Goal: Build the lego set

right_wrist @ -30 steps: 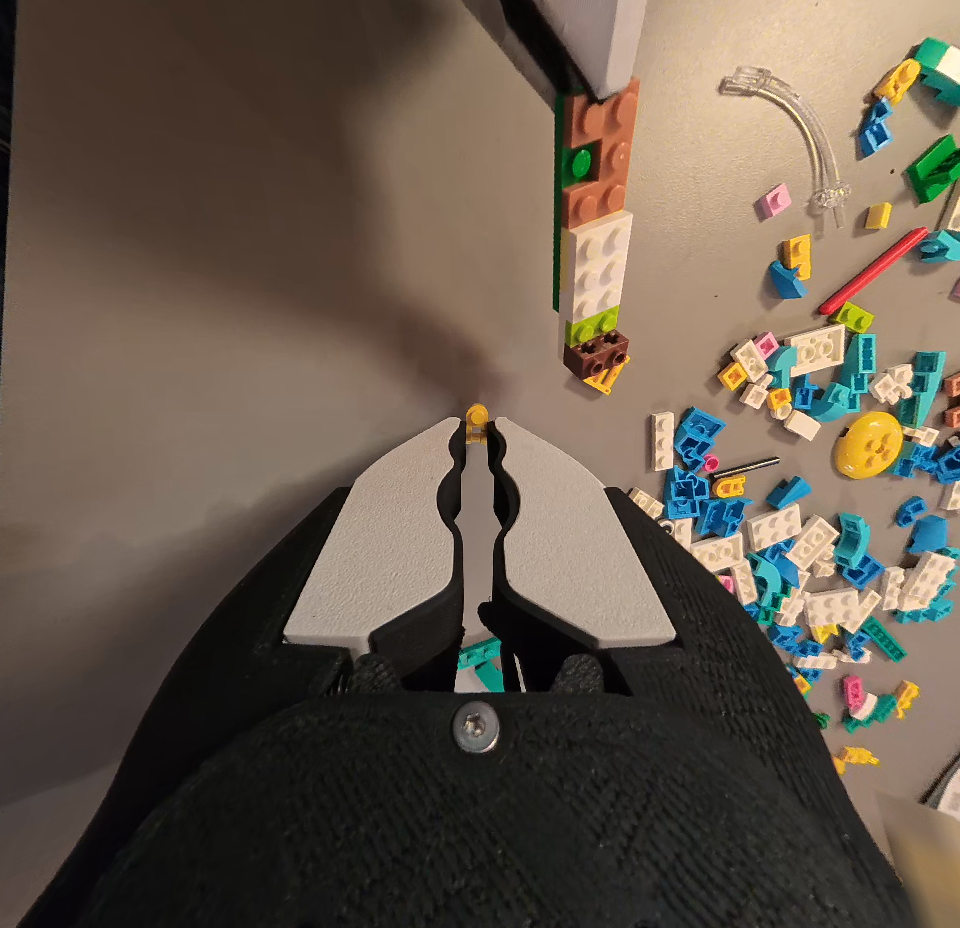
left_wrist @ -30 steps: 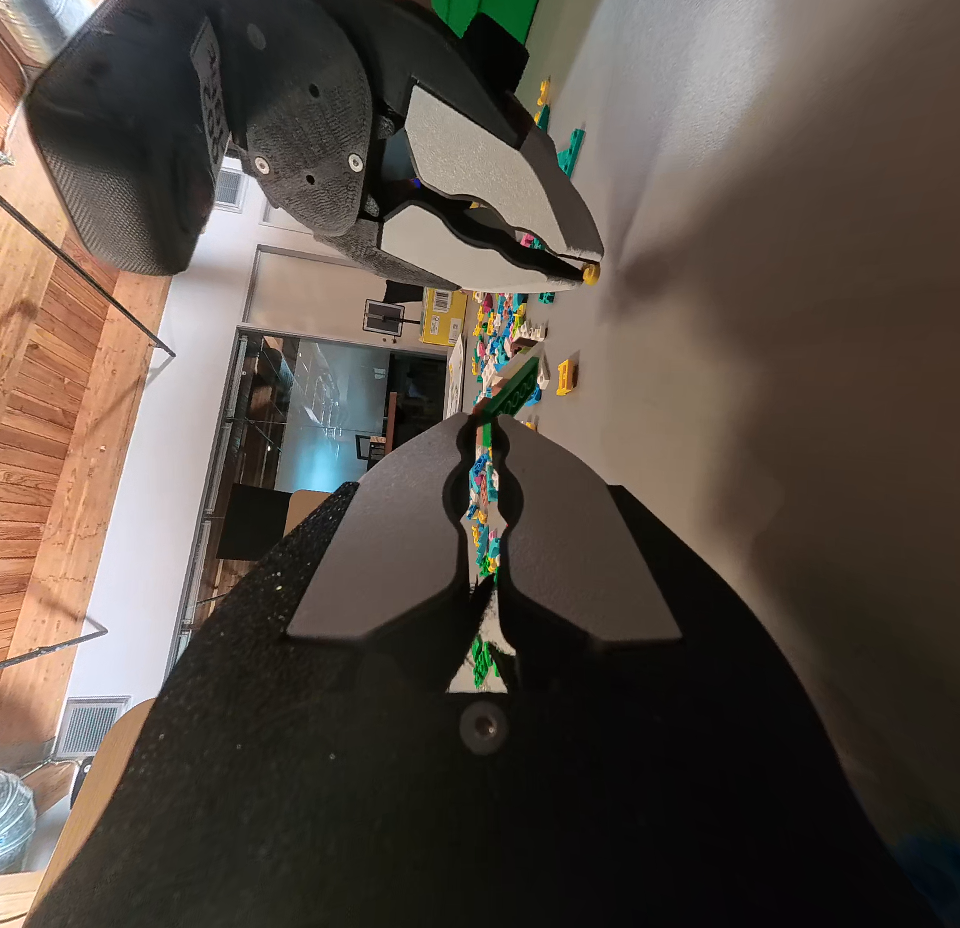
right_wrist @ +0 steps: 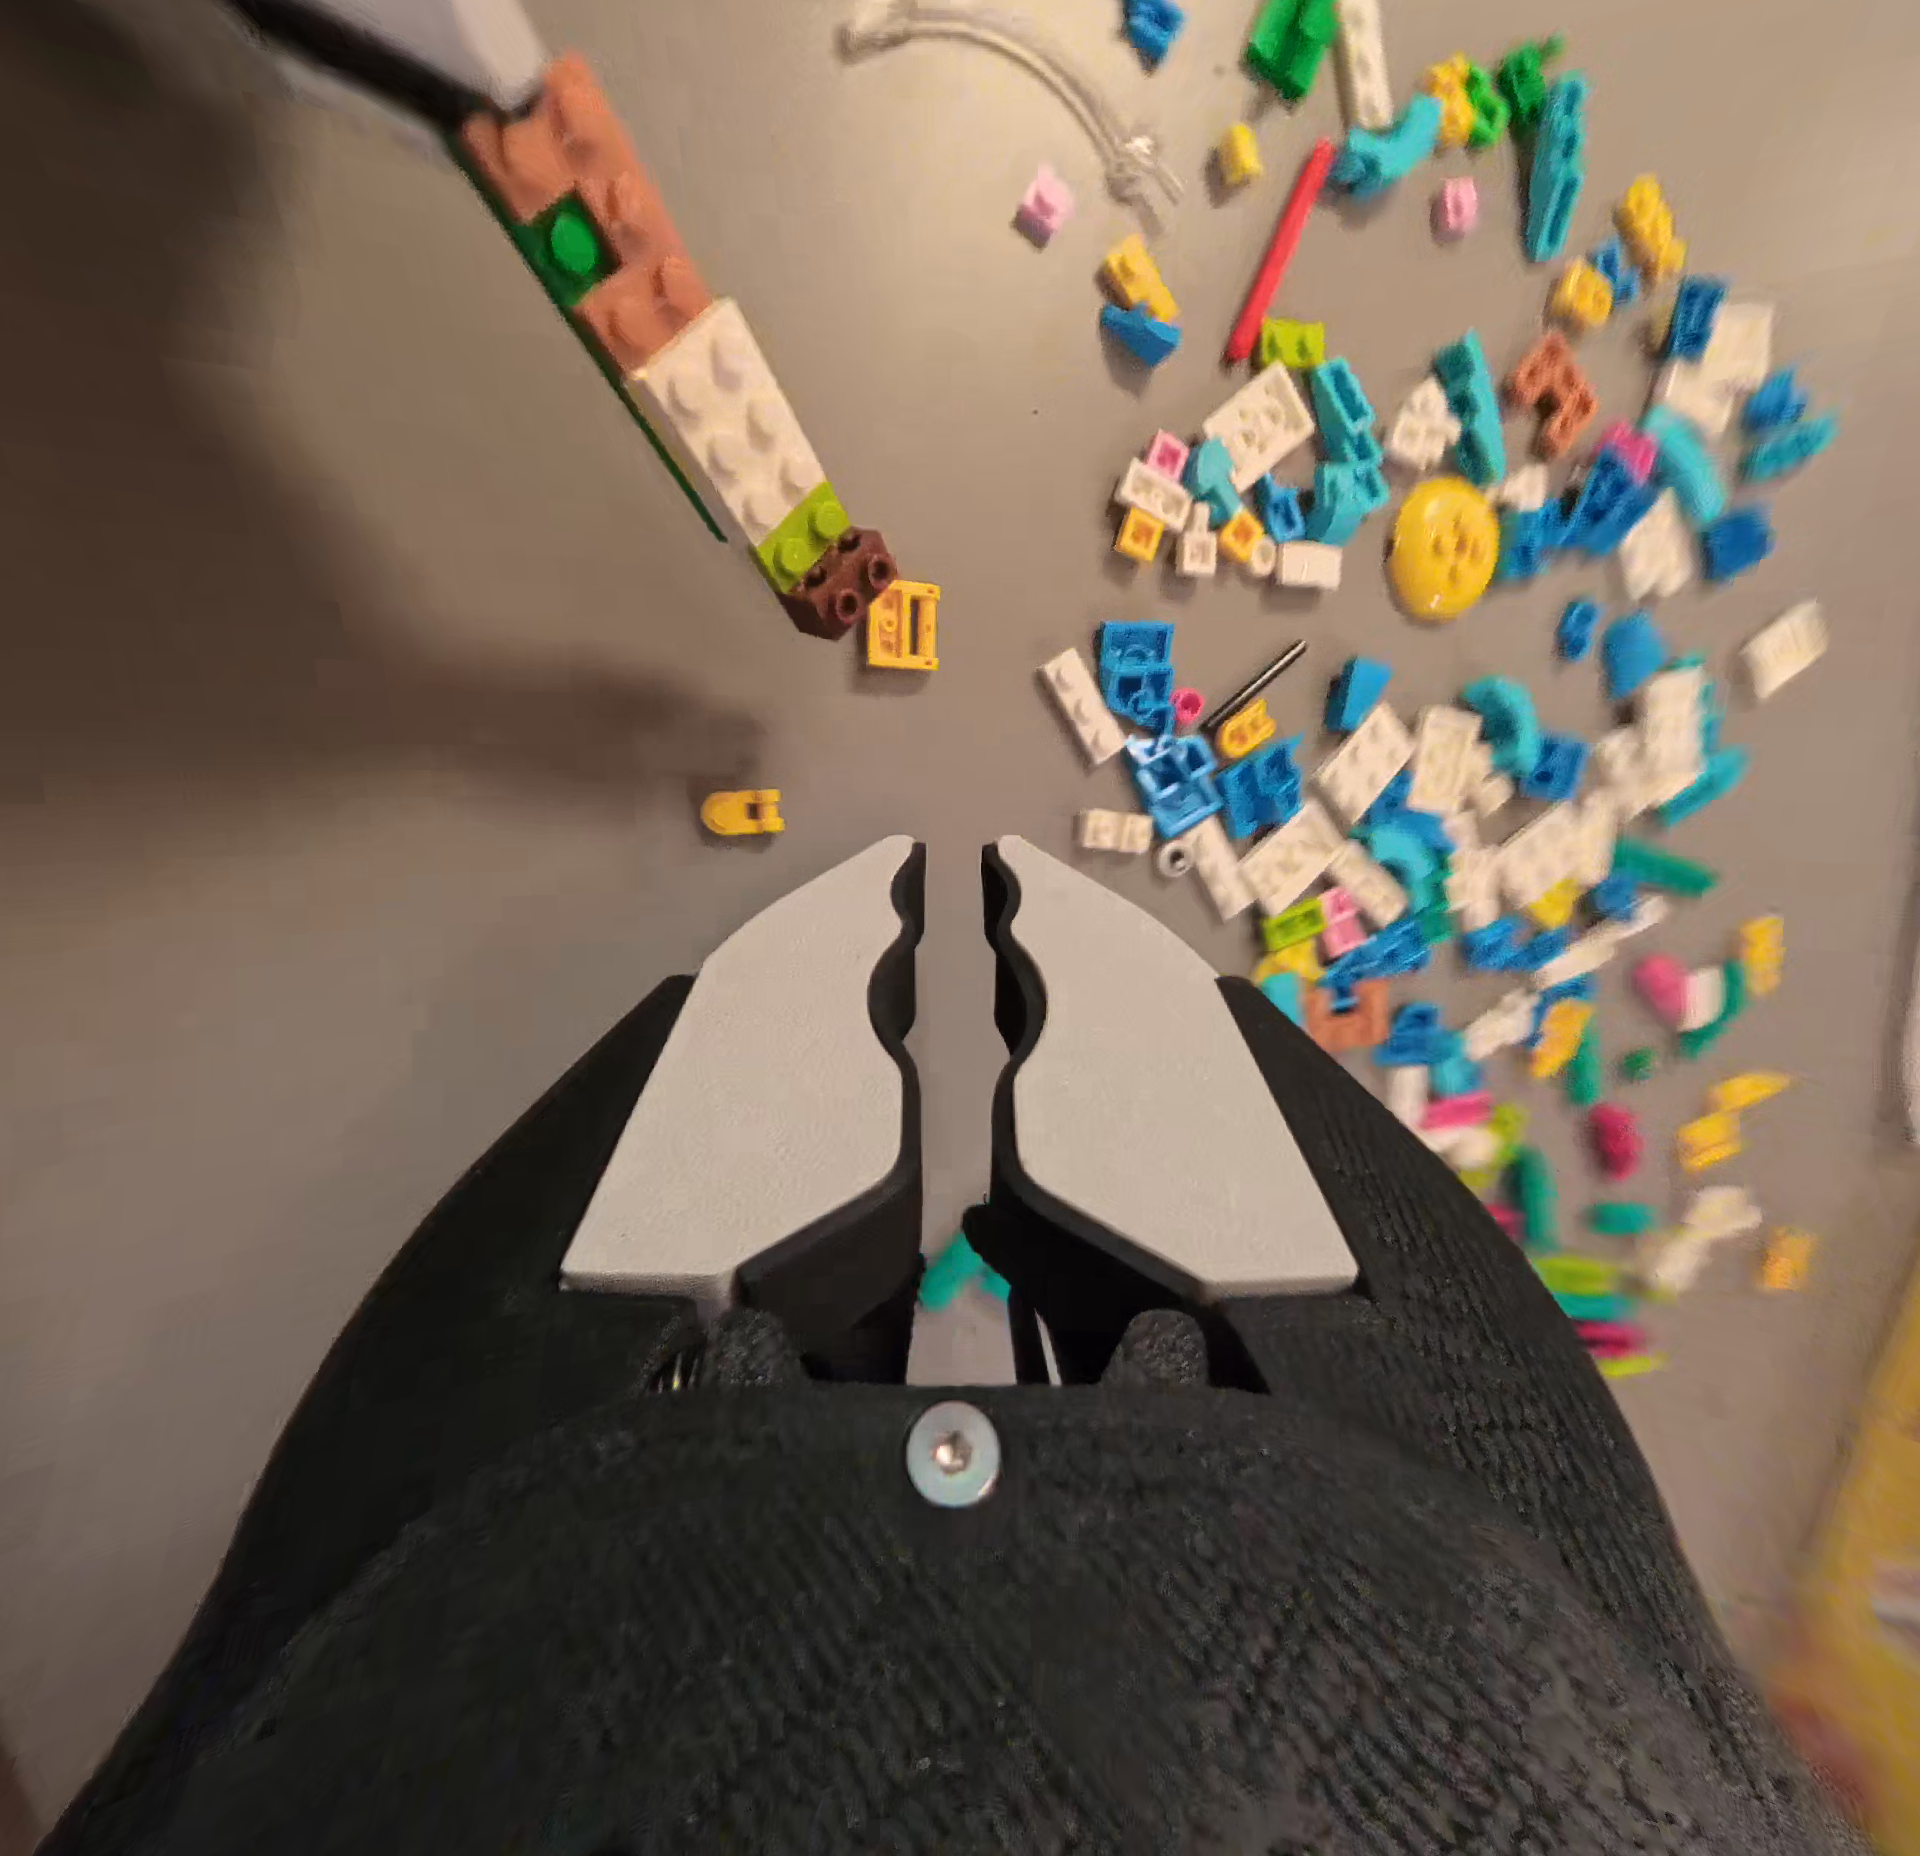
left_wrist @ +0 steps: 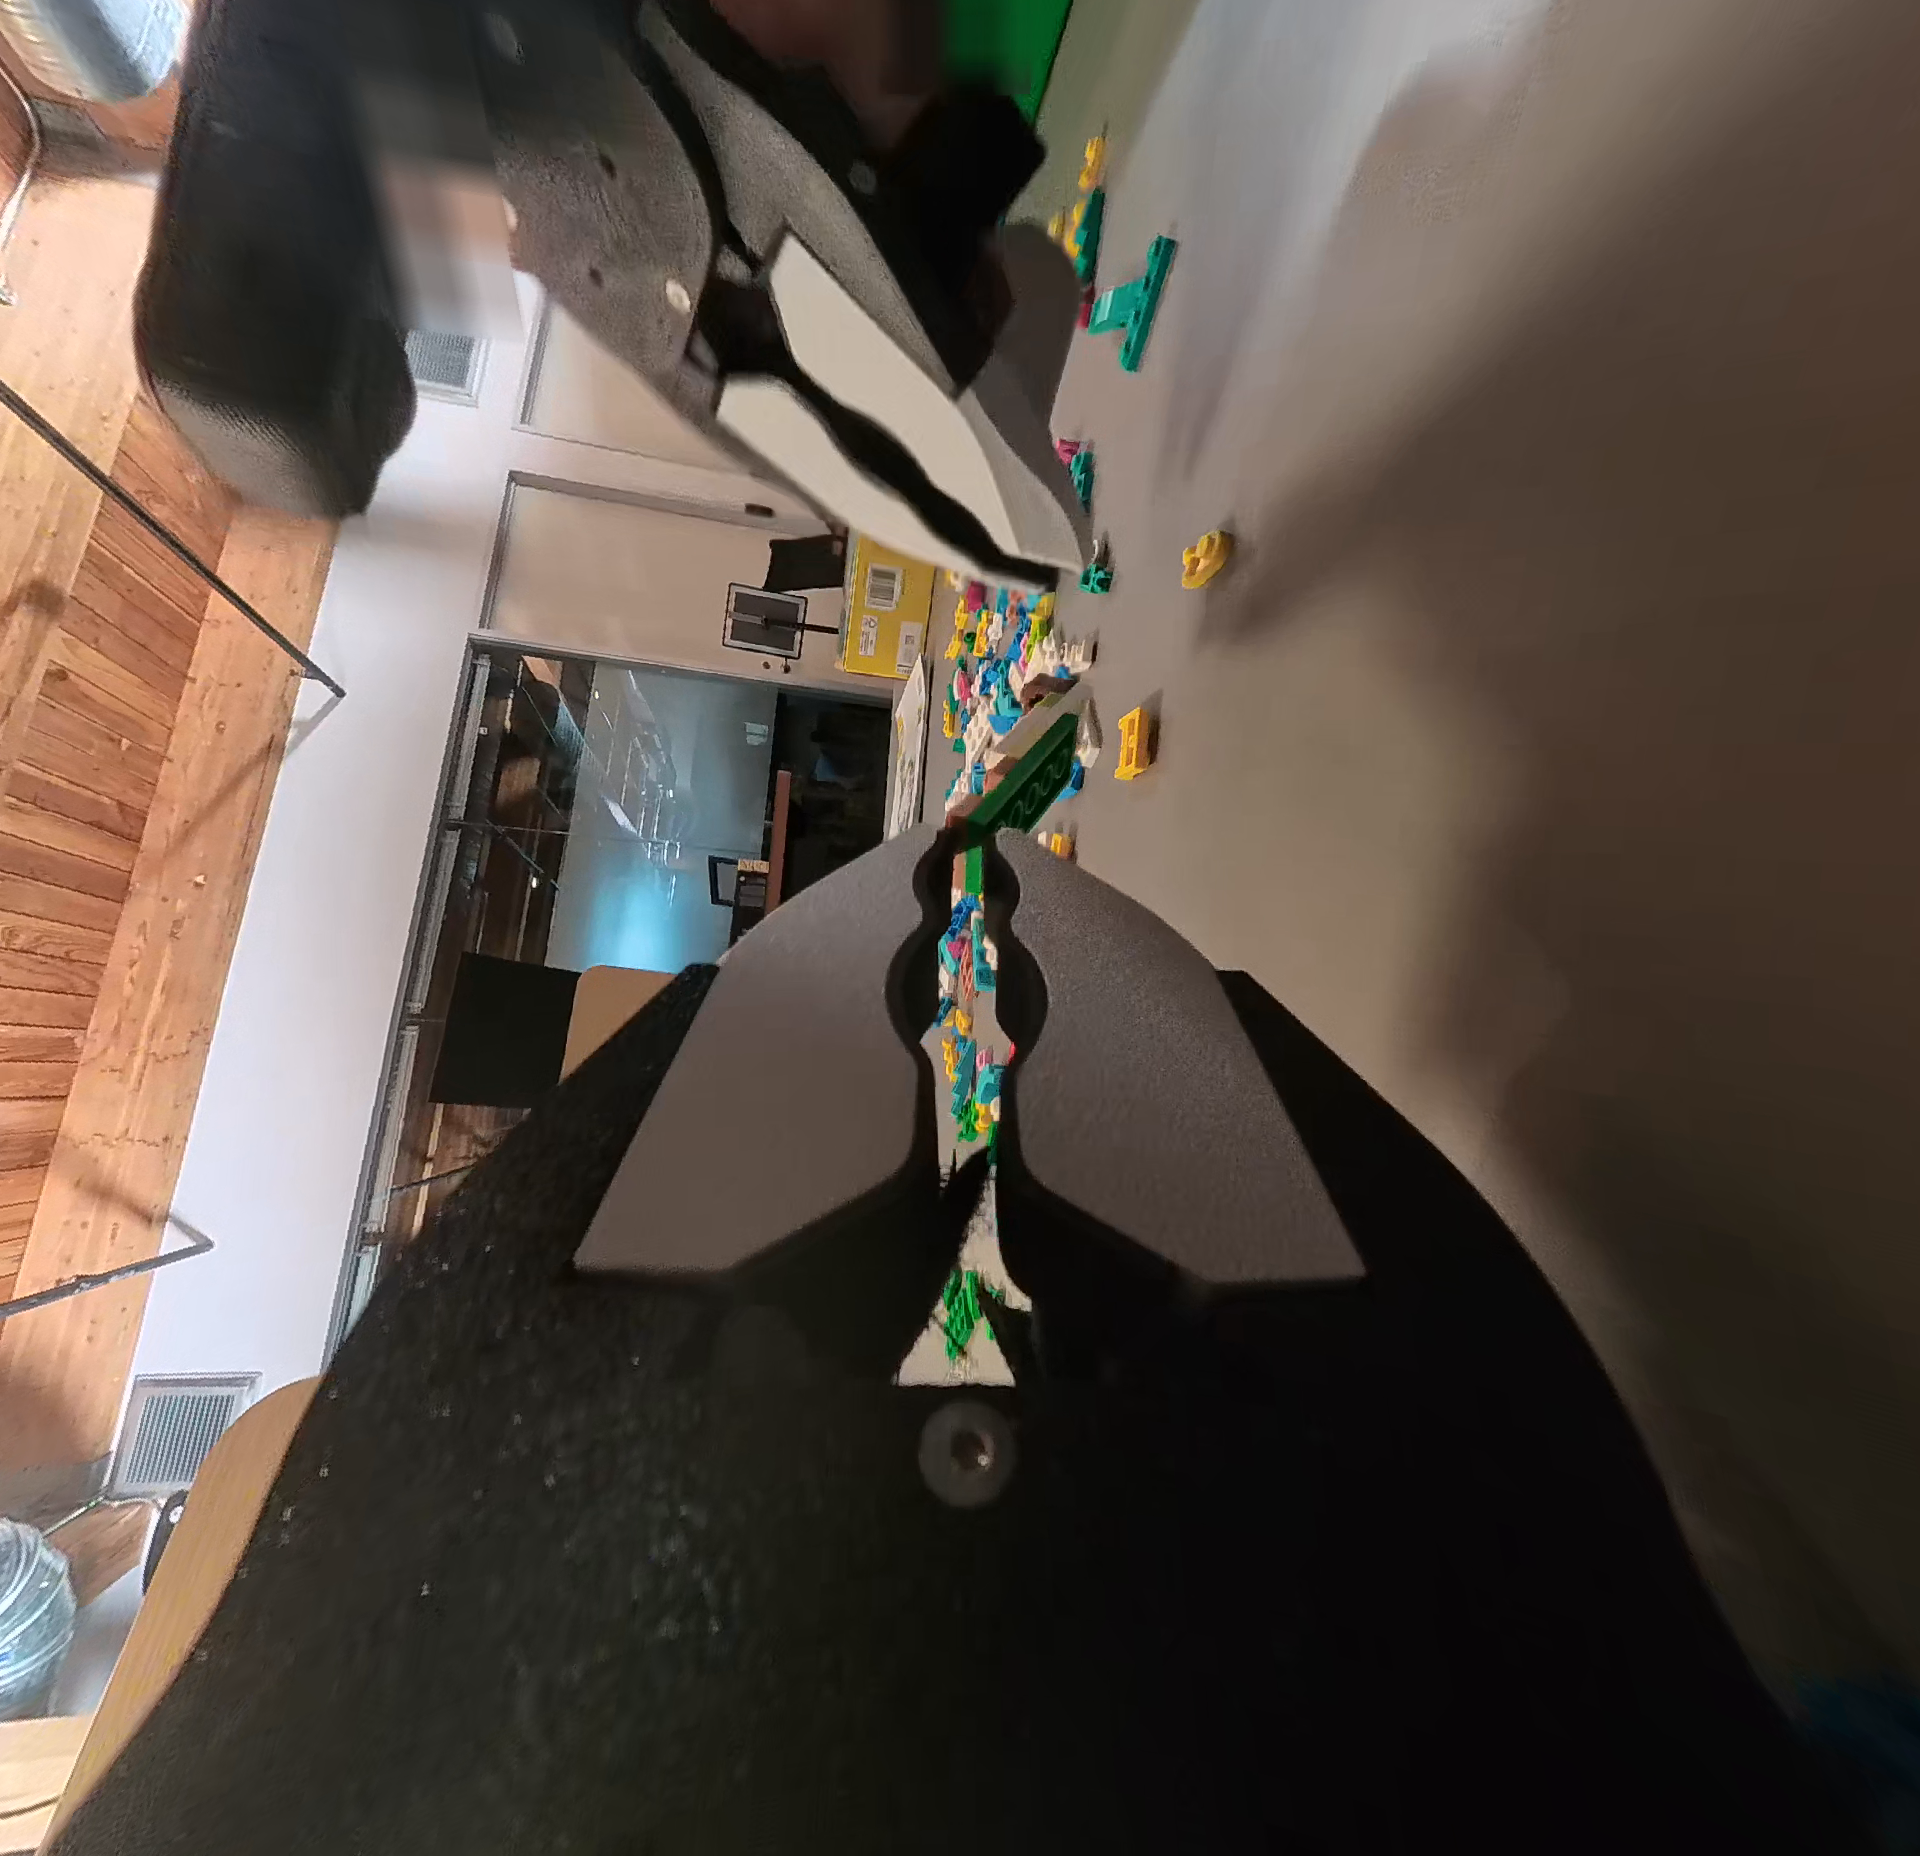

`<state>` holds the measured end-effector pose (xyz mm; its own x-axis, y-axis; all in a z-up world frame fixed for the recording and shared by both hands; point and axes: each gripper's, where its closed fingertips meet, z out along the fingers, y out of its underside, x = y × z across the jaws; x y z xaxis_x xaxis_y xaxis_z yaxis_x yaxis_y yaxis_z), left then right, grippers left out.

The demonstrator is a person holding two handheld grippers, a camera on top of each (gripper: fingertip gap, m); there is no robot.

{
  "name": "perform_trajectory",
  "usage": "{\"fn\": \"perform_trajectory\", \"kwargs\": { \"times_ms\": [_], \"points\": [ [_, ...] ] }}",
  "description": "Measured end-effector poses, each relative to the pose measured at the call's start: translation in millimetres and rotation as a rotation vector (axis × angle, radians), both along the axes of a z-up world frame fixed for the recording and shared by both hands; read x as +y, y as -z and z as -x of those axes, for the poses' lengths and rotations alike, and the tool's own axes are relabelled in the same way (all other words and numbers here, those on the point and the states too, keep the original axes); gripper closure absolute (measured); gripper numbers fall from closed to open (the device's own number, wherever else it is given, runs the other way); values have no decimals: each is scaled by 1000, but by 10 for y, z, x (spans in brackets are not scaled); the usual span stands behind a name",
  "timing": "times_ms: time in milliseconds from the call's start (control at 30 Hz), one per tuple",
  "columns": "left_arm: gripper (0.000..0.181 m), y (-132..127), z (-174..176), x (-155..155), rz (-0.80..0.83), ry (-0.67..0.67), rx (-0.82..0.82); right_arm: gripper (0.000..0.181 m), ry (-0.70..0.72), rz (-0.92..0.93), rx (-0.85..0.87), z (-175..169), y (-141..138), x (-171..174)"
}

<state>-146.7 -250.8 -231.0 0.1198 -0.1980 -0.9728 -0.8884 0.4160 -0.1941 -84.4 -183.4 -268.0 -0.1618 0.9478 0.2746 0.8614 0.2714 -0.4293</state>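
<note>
The grey table [right_wrist: 312, 456] fills both views, with a loose pile of bricks [right_wrist: 1455, 767] spread over the right half of the right wrist view. The build [right_wrist: 686, 352], a long strip of brown, white, lime and dark brown bricks on a green plate, slants from upper left toward centre, pinched at its upper end by the left gripper [left_wrist: 971, 856]. The right gripper [right_wrist: 951, 856] at lower centre stands slightly spread and empty. A small yellow piece [right_wrist: 740, 811] lies on the table just left of its tips. The step looks like fetching the next part; the next move likely calls for centring the jaws on that small piece and closing squarely.
</note>
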Motion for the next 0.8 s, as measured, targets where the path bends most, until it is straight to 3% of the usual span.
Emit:
{"fn": "perform_trajectory", "kwargs": {
  "times_ms": [33,133,267,467,567,700,800],
  "points": [
    [177,-4,9,7,-1,-6,-2,172,72,77,43,-20,-6,-53],
    [176,-9,21,10,-5,-16,-1,165,257,265,143,-79,1,-236],
    [176,31,12,3,-11,-21,45,153,422,347,244,-79,-4,-378],
    [176,58,-31,-39,-41,-15,106,153,542,244,403,48,-60,-396],
    [177,8,-26,-58,-49,-2,76,157,559,203,390,-48,-32,-393],
    [176,-9,-16,-73,-62,3,75,164,581,297,378,-106,8,-383],
    [177,2,-65,-104,-83,22,109,158,591,331,306,-99,107,-396]
  ]
}}
